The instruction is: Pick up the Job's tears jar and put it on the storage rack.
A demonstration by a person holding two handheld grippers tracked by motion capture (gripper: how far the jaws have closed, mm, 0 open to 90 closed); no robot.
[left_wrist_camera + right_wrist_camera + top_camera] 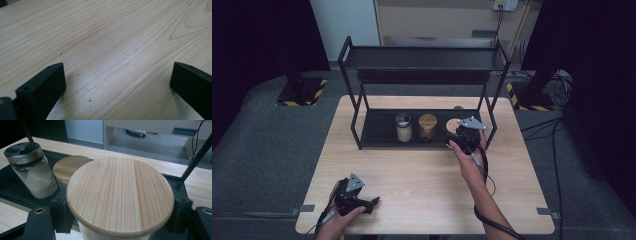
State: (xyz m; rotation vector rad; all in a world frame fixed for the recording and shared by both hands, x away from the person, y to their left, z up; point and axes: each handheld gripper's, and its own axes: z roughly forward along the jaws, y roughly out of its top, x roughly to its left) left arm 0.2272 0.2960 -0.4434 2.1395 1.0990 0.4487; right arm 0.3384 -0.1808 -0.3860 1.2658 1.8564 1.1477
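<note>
Shelf posts [490, 117] flanking lower tray [377, 131]

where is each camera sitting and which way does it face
High view: above the person's side, facing forward and down on the pale wooden table; both forearms and tongs show.
Left gripper view: on the left tongs, facing bare tabletop; open jaws.
Right gripper view: on the right tongs, gripping the round wooden-lidded jar.
Shared: that jar, high and right views.

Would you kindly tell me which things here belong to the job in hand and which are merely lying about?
In the job:
- right tongs, shut on the wooden-lidded jar
- black rack, at whose lower shelf the jar is held

Lying about:
- metal-lidded jar on the shelf
- second wooden-lidded jar beside it
- left tongs, open over bare table
</note>
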